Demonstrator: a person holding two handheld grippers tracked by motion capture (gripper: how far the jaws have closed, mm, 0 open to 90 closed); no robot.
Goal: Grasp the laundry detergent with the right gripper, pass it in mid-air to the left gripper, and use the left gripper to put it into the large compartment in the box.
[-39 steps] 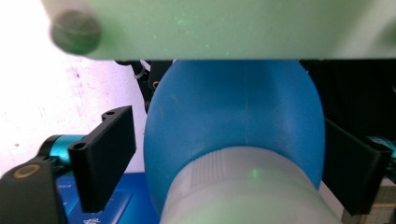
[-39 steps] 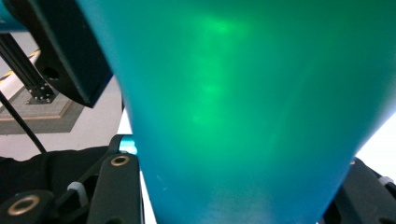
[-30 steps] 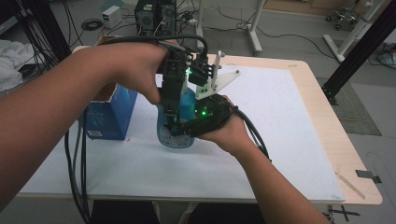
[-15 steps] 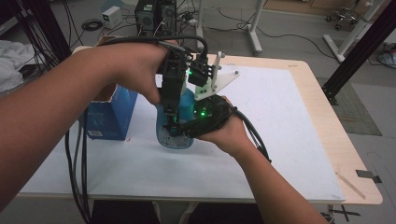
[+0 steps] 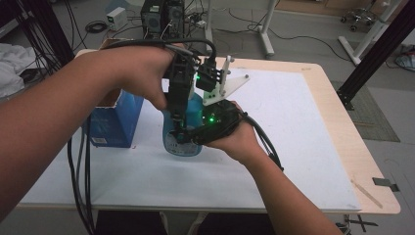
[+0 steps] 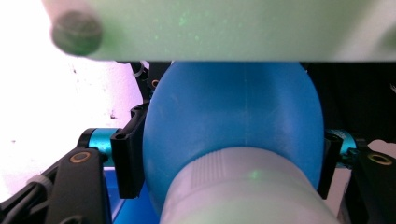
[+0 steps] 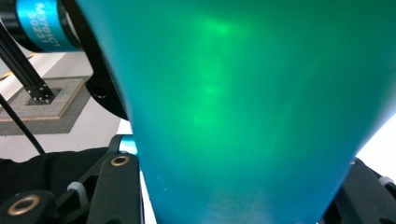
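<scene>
While the high view had both hands over the table, what was going on? asked the first.

The blue bottle stood upright near the middle, just beside a blue carton, said the second. The right gripper clamped its body from the side; the left gripper came down on its top from above.

And the left gripper view?

Its jaws had just been closing, and the pads seemed to press either side of the bottle's blue shoulder, below a pale ribbed cap. Blur made that contact hard to swear to. To do it well, I'd have settled the grip squarely before any twisting, with the right hand kept firm so the bottle couldn't spin or tip.

The right gripper view?

Blue plastic pinched between its jaws, glowing green.

Anything inside?

I couldn't tell for the bottle or the carton, though a flap stood up at the carton's top.
</scene>
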